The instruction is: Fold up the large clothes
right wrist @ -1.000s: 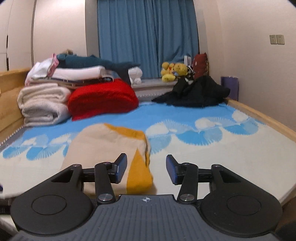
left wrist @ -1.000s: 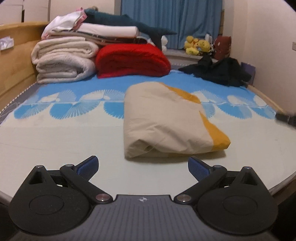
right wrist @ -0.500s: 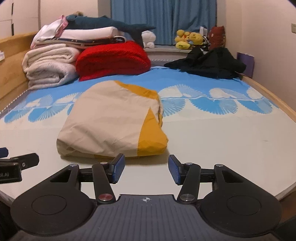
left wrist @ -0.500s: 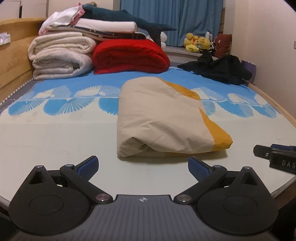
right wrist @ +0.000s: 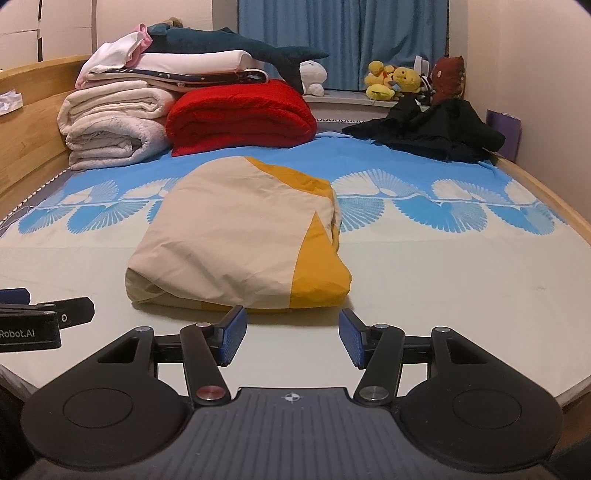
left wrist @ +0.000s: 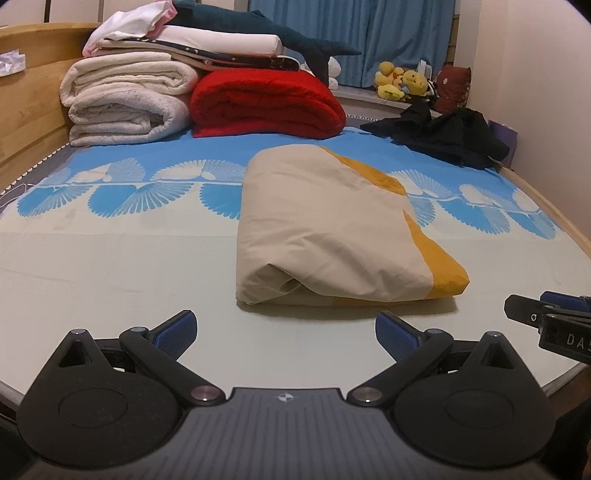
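A folded beige and mustard-yellow cloth (left wrist: 332,229) lies in a thick rectangular bundle on the bed; it also shows in the right wrist view (right wrist: 243,243). My left gripper (left wrist: 284,328) is open wide and empty, low over the sheet just short of the bundle's near edge. My right gripper (right wrist: 290,338) is open and empty, close in front of the bundle's yellow corner. Each gripper shows at the edge of the other's view, the right one (left wrist: 546,317) and the left one (right wrist: 44,319).
Rolled white blankets (left wrist: 125,99), a red blanket (left wrist: 266,103) and a stack with a plush shark (left wrist: 258,33) sit at the bed's far left. A black garment heap (left wrist: 443,136) lies far right by plush toys (left wrist: 402,81). Wooden bed rails (left wrist: 546,218) run along both sides.
Both grippers have dropped lower and moved forward toward the folded bundle, which looks nearer now. The jaws have stayed open. The bundle has not moved.
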`<state>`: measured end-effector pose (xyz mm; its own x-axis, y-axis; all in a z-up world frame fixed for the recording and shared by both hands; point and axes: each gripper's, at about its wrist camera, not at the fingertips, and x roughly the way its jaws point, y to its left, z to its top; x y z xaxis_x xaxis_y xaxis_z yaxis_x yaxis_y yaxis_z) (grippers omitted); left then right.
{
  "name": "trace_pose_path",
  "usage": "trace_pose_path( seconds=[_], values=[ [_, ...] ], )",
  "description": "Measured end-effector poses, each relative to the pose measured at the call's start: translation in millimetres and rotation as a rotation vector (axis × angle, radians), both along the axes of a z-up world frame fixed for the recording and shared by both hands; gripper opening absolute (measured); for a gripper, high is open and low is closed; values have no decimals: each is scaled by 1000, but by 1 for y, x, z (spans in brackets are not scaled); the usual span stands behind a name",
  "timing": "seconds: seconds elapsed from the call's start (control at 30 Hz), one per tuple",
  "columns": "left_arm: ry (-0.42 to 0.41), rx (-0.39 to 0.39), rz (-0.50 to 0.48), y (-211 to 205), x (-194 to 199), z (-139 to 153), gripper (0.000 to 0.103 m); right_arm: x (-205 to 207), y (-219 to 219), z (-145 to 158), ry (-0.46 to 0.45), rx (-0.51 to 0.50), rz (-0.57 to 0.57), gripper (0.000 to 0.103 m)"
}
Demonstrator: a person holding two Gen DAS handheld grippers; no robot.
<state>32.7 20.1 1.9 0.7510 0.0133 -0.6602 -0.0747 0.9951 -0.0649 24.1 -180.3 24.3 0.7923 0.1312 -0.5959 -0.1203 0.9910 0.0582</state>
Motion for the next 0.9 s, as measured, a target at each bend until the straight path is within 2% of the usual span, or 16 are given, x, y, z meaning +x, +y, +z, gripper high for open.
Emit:
trace_pose_path(
  seconds=[0.9],
  values=[
    [2, 10, -28, -8, 1, -4, 103, -1, 4, 0, 7, 4, 9, 58]
  ],
)
